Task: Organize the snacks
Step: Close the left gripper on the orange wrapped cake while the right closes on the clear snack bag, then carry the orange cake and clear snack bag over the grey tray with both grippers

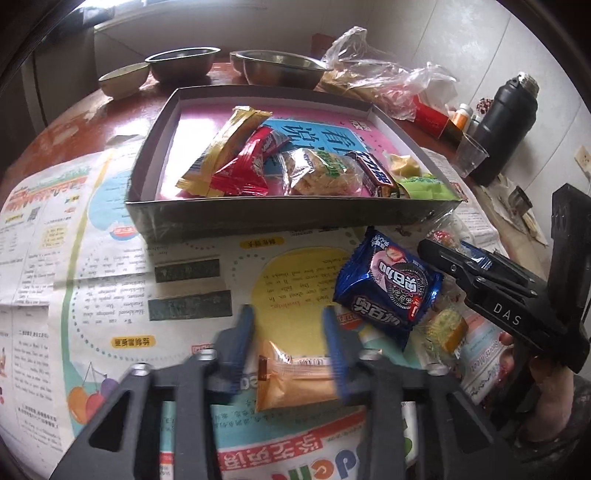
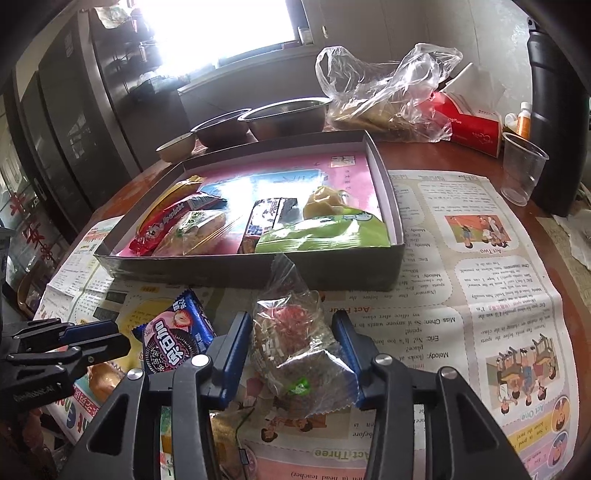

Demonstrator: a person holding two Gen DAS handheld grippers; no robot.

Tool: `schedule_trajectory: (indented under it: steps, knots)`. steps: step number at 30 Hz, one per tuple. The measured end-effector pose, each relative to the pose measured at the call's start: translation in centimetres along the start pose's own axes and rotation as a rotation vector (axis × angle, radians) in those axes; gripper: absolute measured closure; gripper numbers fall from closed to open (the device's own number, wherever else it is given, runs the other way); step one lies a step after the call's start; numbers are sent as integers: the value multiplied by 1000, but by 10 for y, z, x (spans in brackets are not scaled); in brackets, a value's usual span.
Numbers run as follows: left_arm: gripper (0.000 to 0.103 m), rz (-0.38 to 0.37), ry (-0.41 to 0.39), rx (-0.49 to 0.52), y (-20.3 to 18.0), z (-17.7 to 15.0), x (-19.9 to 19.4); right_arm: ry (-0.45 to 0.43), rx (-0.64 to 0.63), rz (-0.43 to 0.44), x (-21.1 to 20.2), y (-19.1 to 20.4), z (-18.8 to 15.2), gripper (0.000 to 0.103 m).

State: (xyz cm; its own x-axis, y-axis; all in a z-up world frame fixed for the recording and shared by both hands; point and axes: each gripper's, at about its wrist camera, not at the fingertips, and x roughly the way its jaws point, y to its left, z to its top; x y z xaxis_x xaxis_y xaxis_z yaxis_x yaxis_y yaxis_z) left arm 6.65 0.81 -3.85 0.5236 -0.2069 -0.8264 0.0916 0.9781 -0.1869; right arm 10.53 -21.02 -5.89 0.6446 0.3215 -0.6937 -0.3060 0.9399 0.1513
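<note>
On the newspaper-covered counter (image 2: 461, 258) before the snack box (image 2: 258, 266), the left gripper (image 1: 291, 347) clamps a light orange packet (image 1: 295, 380) while the right gripper (image 2: 291, 354) pinches a crinkly, crushable clear packet (image 2: 295, 350) mid-body.

a lived-in home kitchen or dining corner — the reddish wooden surface (image 2: 436, 155) is spread with newspaper (image 2: 461, 258) and crowded with everyday things: two steel bowls (image 2: 284, 114) and a small ceramic bowl (image 2: 177, 146), a crumpled plastic bag of food (image 2: 384, 96), a red tissue box (image 2: 476, 129), a clear plastic cup (image 2: 522, 168), pill bottles (image 2: 523, 120) and a tall black thermos (image 1: 504, 122). a bright window (image 2: 221, 26) sits behind — dark cabinets (image 2: 74, 110) line the left wall.
</note>
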Motion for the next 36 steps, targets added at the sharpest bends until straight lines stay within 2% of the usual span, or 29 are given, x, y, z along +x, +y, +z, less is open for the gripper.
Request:
schedule_trajectory:
  steps: [1, 3, 6, 13, 19, 25, 30, 31, 34, 36]
  knots:
    - [48, 11, -5, 6, 0, 0, -2, 0, 3, 0, -1, -1, 0, 57]
    - [45, 3, -7, 14, -1, -1, -8, 1, 5, 2, -2, -1, -1, 57]
    - [29, 3, -16, 24, -2, -4, -16, 0, 8, 2, -3, -3, -2, 57]
    - [23, -25, -20, 132, -19, -13, -21, 1, 15, 8, -4, -3, -4, 57]
    - [23, -25, 8, 156, -25, -17, -12, -3, 15, 8, -6, -2, -4, 57]
    - [23, 10, 39, 152, -25, -21, 0, -1, 13, 2, -4, -1, -5, 58]
    - [22, 21, 31, 152, -26, -23, 2, -7, 12, -1, -4, -1, -4, 60]
    - [23, 21, 27, 152, -26, -24, 2, -7, 12, -2, -4, -2, -4, 60]
    - [38, 37, 5, 139, -23, -22, 1, -12, 16, 2, -4, -2, -5, 60]
    - [40, 26, -1, 124, -20, -20, 0, -22, 20, 0, -6, -2, -4, 60]
